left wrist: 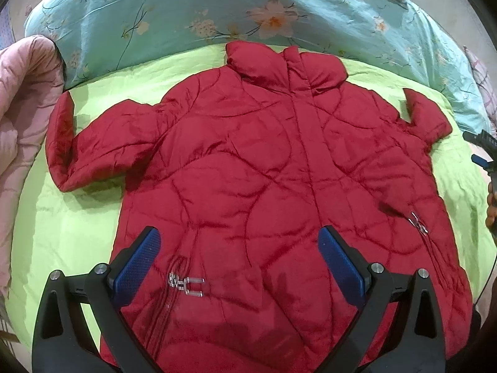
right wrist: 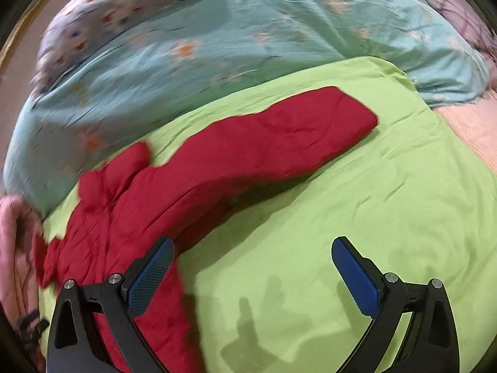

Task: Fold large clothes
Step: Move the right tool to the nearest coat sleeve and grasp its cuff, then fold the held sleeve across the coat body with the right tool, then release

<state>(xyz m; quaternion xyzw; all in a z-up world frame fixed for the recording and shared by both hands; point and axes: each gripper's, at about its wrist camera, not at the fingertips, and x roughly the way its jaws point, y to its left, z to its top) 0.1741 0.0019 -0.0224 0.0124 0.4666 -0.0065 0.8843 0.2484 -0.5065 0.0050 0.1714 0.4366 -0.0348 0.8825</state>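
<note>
Red quilted puffer jacket (left wrist: pixel 264 168) spread flat, front up, mid lime-green bedsheet (left wrist: pixel 71 227), collar toward the far edge by the floral turquoise duvet (left wrist: pixel 174 15). Left gripper (left wrist: pixel 239 258) above the hem, released, grasping nothing. Right gripper (right wrist: pixel 251 267) released beside a sleeve (right wrist: pixel 279 136), over bare sheet.

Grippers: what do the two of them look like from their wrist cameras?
Both match. The left gripper has black, curved, cut-out arms with silver pivot bolts and flat fingers faced in blue textured pads. The right gripper has the same black frame, silver bolts and blue pads. No markings visible on either.
</note>
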